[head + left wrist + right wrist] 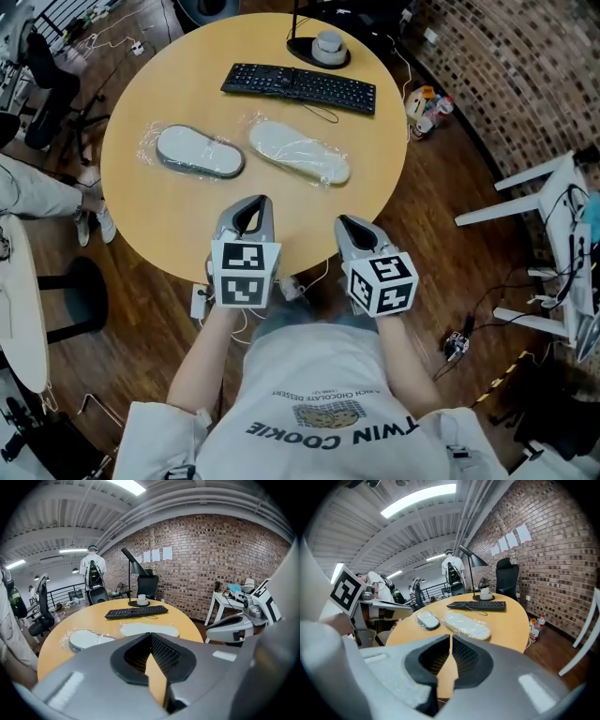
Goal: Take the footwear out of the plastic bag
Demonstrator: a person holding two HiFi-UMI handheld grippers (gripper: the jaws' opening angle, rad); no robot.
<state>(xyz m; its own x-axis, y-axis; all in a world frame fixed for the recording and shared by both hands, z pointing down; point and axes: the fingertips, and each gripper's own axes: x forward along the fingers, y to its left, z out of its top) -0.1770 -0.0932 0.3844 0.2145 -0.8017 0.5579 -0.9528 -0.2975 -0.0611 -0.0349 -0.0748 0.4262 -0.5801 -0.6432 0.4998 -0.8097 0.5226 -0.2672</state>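
Round wooden table, seen from above. A black keyboard lies at its 12 o'clock. 2 pale slippers rest near the centre, each sealed in its own clear plastic bag: the left slipper toward 9 o'clock, the right slipper toward 1 o'clock. The left gripper and right gripper are at the 6 o'clock edge, each with jaws pressed together on nothing. A white cup stands beyond the keyboard.

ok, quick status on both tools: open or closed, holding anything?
Left tool: closed, holding nothing.
Right tool: closed, holding nothing.
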